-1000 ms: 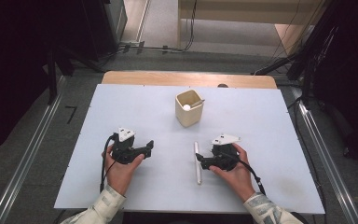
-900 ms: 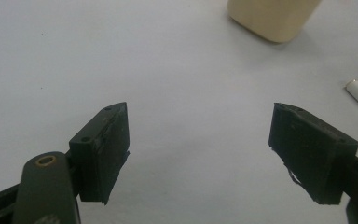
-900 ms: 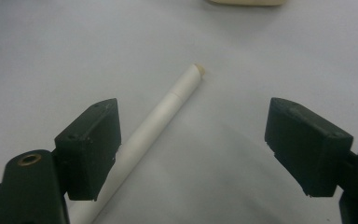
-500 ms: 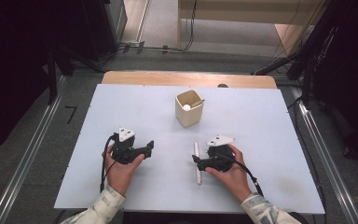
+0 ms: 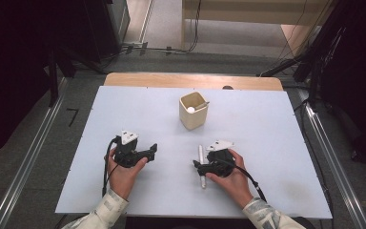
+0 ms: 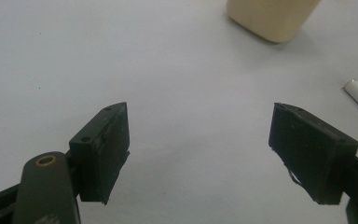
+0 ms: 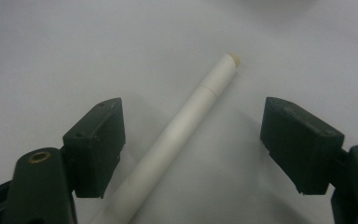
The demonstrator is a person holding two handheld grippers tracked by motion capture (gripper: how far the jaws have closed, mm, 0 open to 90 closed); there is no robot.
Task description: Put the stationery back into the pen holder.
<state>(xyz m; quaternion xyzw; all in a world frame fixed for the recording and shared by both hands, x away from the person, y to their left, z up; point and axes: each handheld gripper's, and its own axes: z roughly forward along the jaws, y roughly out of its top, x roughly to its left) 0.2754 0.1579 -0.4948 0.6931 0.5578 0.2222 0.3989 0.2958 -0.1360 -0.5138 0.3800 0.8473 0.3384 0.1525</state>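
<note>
Pen point(image 7: 182, 135) lies mid-frame btwn right gripper point(image 7: 191, 144) jaws, just closing, no contact yet; center, squeeze, then lift.

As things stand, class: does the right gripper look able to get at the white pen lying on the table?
Probably yes. The right gripper has its jaws wide apart, straddling the white pen, which lies flat on the table with nothing over it. The jaws have just been closing slightly, not yet touching it.

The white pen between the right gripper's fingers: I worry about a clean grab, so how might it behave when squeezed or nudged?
The white pen looks round and smooth, so it may roll on the table or slip. It looks straight, so probably stiff, and thin, likely light.
</note>
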